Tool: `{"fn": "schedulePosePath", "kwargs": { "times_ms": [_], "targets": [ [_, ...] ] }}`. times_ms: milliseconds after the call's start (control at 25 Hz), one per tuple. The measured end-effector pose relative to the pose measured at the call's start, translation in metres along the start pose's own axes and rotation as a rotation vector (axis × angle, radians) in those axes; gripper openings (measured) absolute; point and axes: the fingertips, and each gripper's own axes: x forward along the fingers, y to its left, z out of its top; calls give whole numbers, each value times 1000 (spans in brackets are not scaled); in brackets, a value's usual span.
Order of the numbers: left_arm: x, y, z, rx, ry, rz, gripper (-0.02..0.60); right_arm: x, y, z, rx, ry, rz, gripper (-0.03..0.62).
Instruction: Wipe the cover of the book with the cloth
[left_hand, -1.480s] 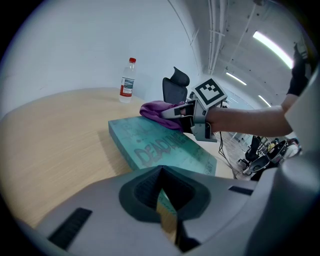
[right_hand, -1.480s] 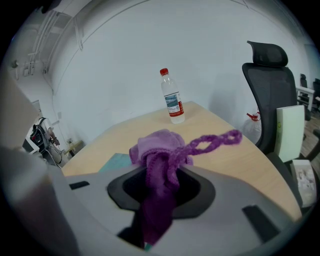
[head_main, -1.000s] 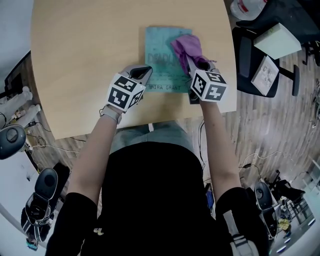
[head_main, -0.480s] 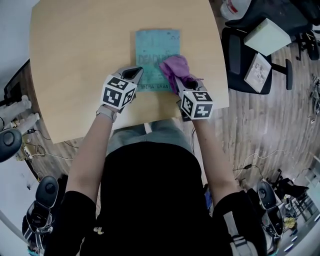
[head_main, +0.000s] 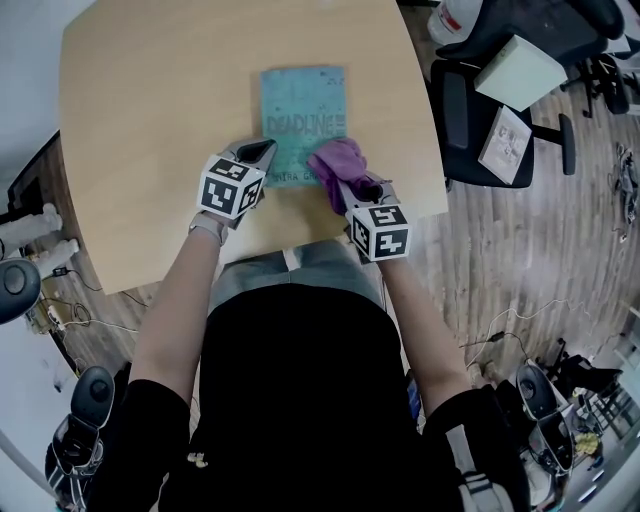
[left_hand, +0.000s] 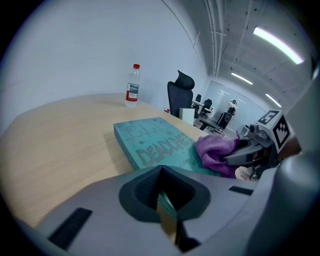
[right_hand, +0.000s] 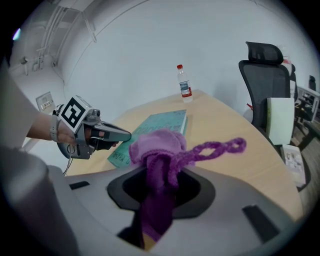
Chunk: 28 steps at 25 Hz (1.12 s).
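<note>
A rectangular teal paperback book (head_main: 303, 110) lies flat, cover up, on a pale wooden bench (head_main: 150, 120), right of the middle and close to the bench's near edge; its long axis runs from the near edge toward the far edge, with the title lettering upright for the person, so the top of the cover points at the far edge. The left hand-held gripper (head_main: 268, 150) has its jaws closed on nothing; its tip sits at the book's near left corner, apparently pressing there to keep the book from sliding, though actual contact is hard to confirm. The right hand-held gripper (head_main: 347, 186) is clamped on a bunched purple knitted cloth (head_main: 338, 160); the cloth bulges past the jaw tips and rests on the near right part of the cover, so the soft wad, not the jaws, meets the book; a twisted cord of the cloth trails off to the right. A clear plastic water bottle with a red cap (left_hand: 132, 86) stands near the bench's far edge.
</note>
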Motion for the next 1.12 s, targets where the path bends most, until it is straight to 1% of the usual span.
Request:
{"fn": "schedulePosePath", "kwargs": {
  "times_ms": [160,320,480,640,800,880,960,1040,1120],
  "targets": [
    [-1,0,0,2,1,-1,20,-9,6,-7,-73,46,-22,122],
    [-1,-1,0,-3,0,-7,20,-15,18,3,-148,41,-18,120],
    [-1,-1,-1,-5,-3,-10,20,-9,34,11,-171,50,11,120],
    [-2,-2,0,-4,-7,-11,20,9,40,7,-196,103,23,120],
    [0,-3,0,20,-6,-1,20,23,39,11,-222,151,22,120],
    [0,-3,0,27,-1,-6,20,27,38,15,-213,194,24,118],
    [-1,-3,0,26,0,-15,20,29,38,17,-179,249,33,117],
    [-2,-3,0,27,1,-21,20,29,37,18,-118,313,51,117],
    [-1,-3,-1,32,3,-25,20,30,36,19,-26,371,79,117]
  ]
}}
